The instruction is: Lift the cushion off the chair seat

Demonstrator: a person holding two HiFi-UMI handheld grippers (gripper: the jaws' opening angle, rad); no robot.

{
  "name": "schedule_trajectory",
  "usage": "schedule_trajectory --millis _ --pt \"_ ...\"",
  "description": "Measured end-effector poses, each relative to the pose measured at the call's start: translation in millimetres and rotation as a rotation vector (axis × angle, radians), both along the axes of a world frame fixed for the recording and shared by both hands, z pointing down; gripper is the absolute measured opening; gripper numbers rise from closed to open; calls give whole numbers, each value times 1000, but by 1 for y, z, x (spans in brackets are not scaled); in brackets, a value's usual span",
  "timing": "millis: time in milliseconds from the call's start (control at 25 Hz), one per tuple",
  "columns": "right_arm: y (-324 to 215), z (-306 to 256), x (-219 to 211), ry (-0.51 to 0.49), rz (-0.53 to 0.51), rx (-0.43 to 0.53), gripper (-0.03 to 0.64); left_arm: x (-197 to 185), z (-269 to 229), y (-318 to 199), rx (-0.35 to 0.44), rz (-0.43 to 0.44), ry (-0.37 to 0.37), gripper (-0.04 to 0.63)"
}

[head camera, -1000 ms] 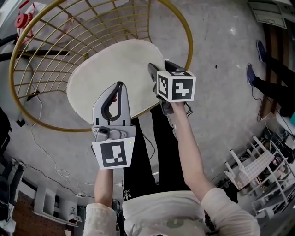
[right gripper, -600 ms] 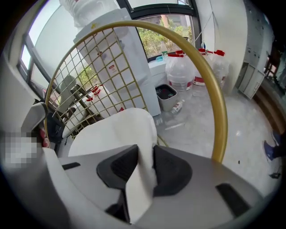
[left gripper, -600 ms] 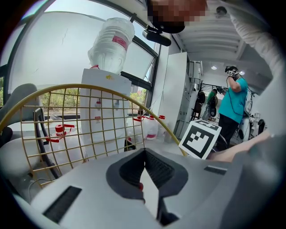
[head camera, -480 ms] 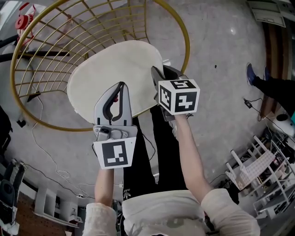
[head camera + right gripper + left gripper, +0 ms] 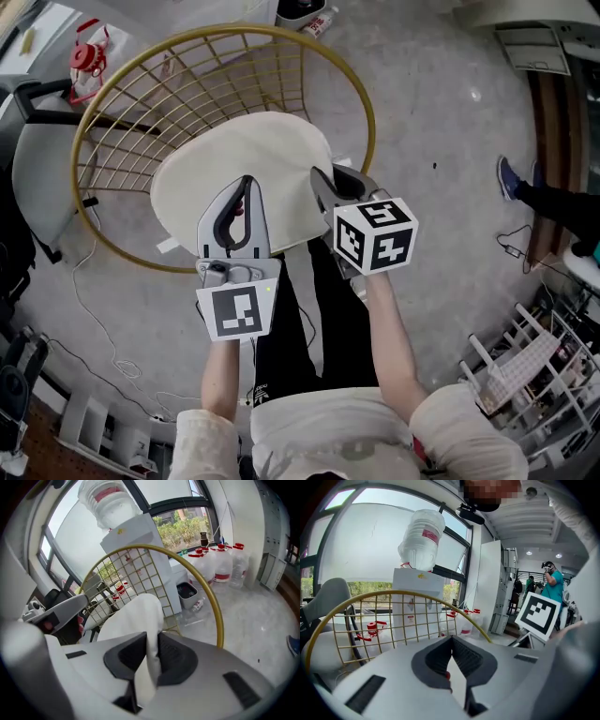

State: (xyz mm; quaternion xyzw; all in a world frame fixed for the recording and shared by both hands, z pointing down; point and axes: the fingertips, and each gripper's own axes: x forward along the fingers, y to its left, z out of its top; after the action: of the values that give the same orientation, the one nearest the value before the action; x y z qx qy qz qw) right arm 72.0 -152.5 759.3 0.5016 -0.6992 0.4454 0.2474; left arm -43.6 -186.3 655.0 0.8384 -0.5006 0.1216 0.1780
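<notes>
Right tongs point(image 5: 323, 181), having just been closing, are pinching the round cream fabric cushion point(image 5: 253, 150) at its four-o'clock edge. Left tongs point(image 5: 246, 184) are pressing together above it.

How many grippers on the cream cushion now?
2. Left gripper clamps the round cream fabric cushion at its near edge; right gripper, jaws just closed further, pinches its right edge. Neither hidden.

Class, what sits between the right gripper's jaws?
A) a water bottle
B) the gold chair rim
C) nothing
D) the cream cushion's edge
D: in the right gripper view an edge of the cushion is pinched between the pads of the right gripper, whose jaws have just been closing on it.
</notes>
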Motion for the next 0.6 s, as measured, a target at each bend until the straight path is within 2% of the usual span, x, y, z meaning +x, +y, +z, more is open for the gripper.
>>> schedule_trajectory --millis 240,360,480,600 --pt "-11 -47 -16 -20 -30 52 63 -14 -44 -15 52 -77 20 14" --pt "-13 -71 -22 -3 -64 82 63 -21 -70 -15 77 -98 25 14" --pt "-11 -99 -28 14 -91 109 63 -33 -89 -10 67 -120 1 13" --pt "-18 -125 -36 34 -132 157 61 -42 -118 -20 110 -169 25 13"
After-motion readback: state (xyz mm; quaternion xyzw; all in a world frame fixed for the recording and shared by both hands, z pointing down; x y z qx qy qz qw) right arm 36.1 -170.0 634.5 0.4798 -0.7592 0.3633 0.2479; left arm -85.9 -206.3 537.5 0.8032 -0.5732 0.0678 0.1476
